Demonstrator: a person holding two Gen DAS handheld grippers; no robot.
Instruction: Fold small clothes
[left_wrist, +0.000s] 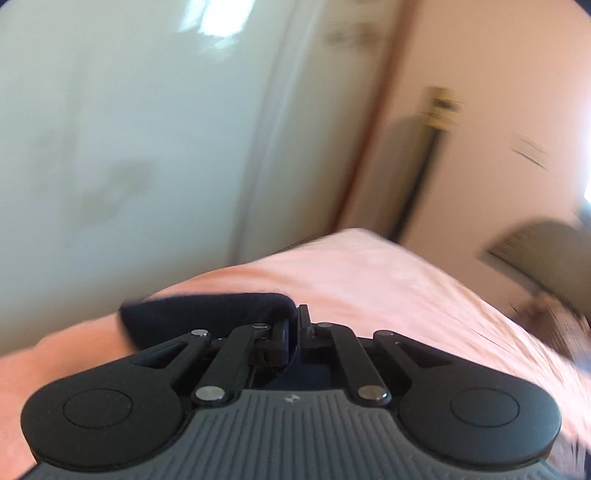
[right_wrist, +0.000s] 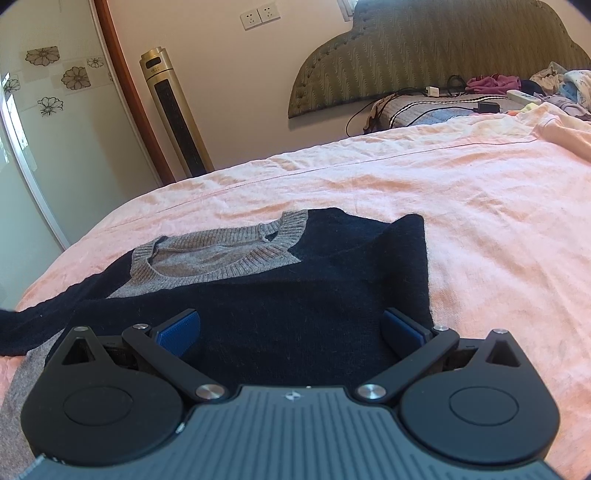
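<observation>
A navy sweater with a grey ribbed collar lies flat on the pink bedsheet. One sleeve runs off to the left. My right gripper hovers low over the sweater's body, open, its blue pads wide apart and gripping nothing. In the blurred left wrist view, my left gripper is shut on a fold of navy sweater fabric, which bunches out to the left of the jaws above the pink sheet.
A gold tower fan stands against the wall left of the bed. The padded headboard is at the back, with cables and a pile of clothes near it. A pale sliding door fills the left.
</observation>
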